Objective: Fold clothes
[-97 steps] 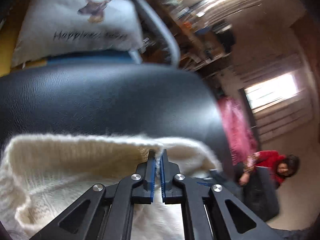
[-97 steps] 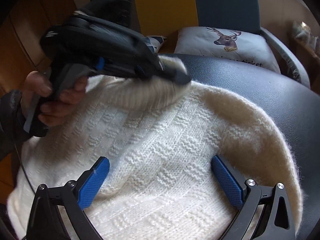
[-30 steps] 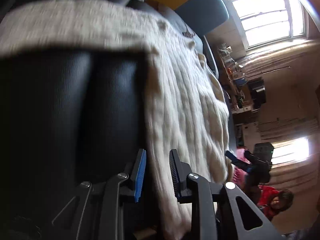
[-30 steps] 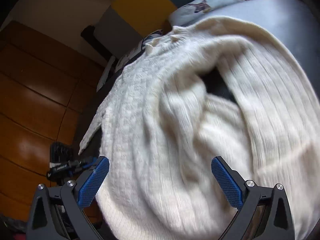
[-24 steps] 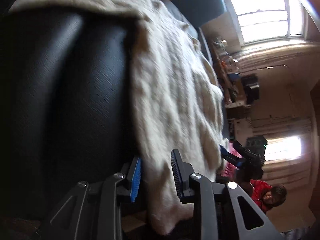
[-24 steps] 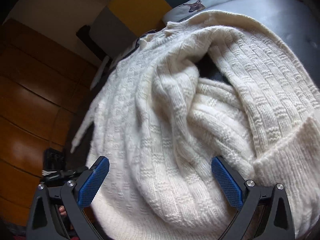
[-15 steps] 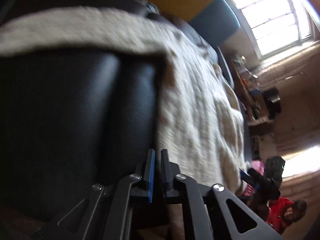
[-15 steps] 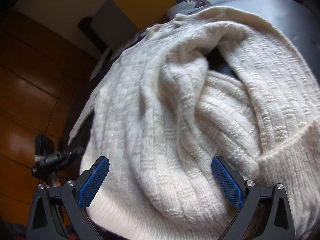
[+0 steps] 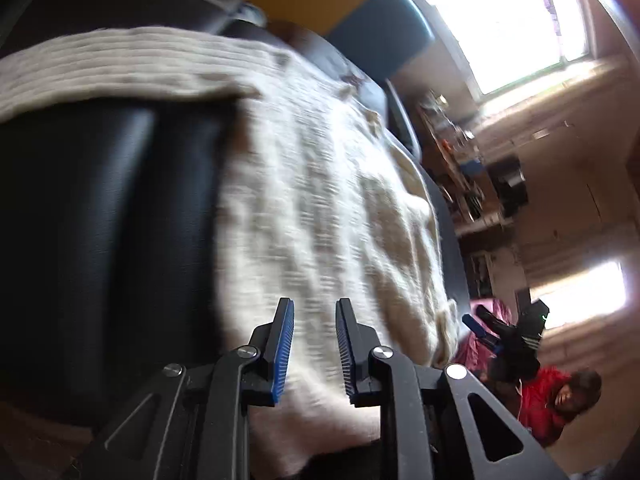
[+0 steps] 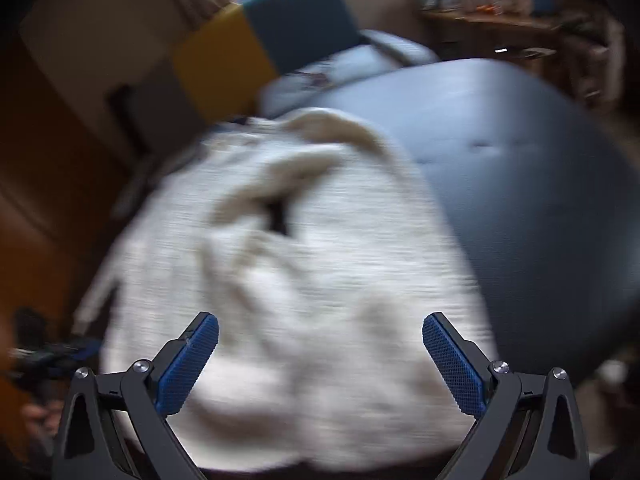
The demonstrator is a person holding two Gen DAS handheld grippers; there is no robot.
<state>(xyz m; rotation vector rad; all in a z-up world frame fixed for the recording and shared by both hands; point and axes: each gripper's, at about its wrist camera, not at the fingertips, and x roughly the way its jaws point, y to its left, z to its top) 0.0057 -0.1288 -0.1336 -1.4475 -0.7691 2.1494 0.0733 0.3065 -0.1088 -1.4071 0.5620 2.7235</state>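
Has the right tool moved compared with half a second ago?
Yes. The right tool has pulled back from the white sweater: the sweater looks smaller, and more of the dark cushion shows beyond it.

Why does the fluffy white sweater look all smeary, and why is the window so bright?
Right wrist view: the cream knitted sweater is streaked by motion blur. Left wrist view: it is blurred too, the bright window is washed out by glare, and the fisheye lens bends the room.
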